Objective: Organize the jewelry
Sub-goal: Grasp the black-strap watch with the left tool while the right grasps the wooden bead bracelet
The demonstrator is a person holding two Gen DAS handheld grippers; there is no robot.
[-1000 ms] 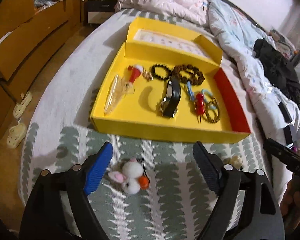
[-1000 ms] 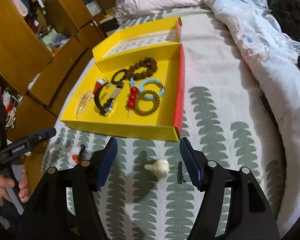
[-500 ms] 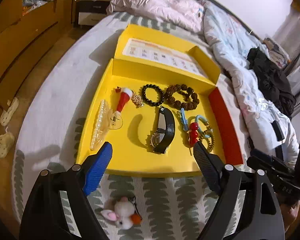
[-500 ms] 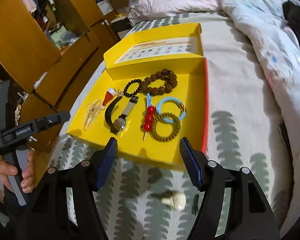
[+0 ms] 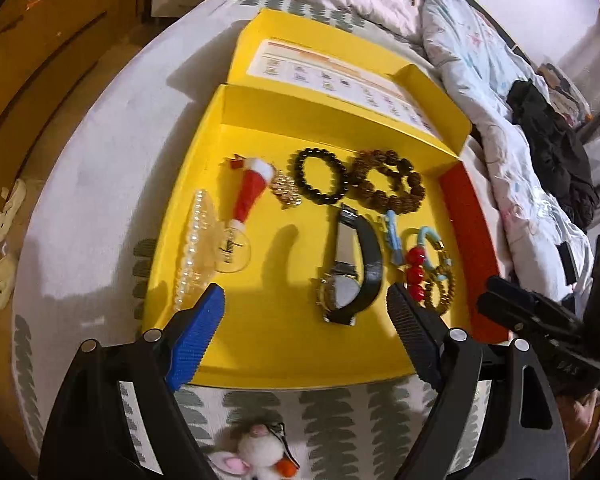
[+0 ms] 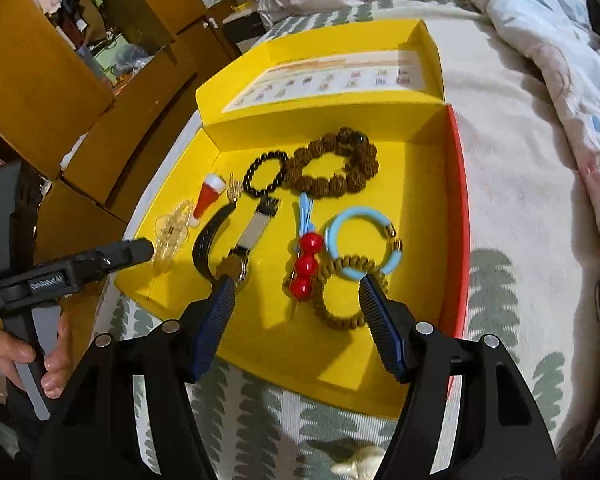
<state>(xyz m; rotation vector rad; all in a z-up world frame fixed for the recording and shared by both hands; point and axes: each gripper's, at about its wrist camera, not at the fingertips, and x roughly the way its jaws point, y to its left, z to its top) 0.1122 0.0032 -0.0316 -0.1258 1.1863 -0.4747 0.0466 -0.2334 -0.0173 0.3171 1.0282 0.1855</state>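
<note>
An open yellow box point(image 5: 260, 344) lies on the bed with jewelry in it. Inside are a black-strap watch point(image 5: 348, 276), a black bead bracelet point(image 5: 320, 176), a chunky brown bead bracelet point(image 5: 388, 184), a Santa-hat clip point(image 5: 252, 188), a pearl clip point(image 5: 192, 248), a red bead pin point(image 6: 306, 264), a light blue bangle point(image 6: 360, 240) and a small brown bead bracelet point(image 6: 340, 308). My left gripper point(image 5: 304, 296) hangs open over the box's near part, with nothing held. My right gripper point(image 6: 296, 286) is open above the red bead pin, not touching it.
A white plush bunny point(image 5: 260, 456) and a small cream piece point(image 6: 360, 464) lie on the leaf-patterned cover in front of the box. Rumpled quilts point(image 5: 480, 60) lie beyond and to the right. Wooden drawers point(image 6: 40, 60) stand on the left. A hand point(image 6: 40, 360) grips the left gripper's handle.
Both grippers have moved forward from over the bed cover to over the yellow box. The plush bunny and the cream piece have slid to the bottom of the views. Neither gripper's opening has changed.
</note>
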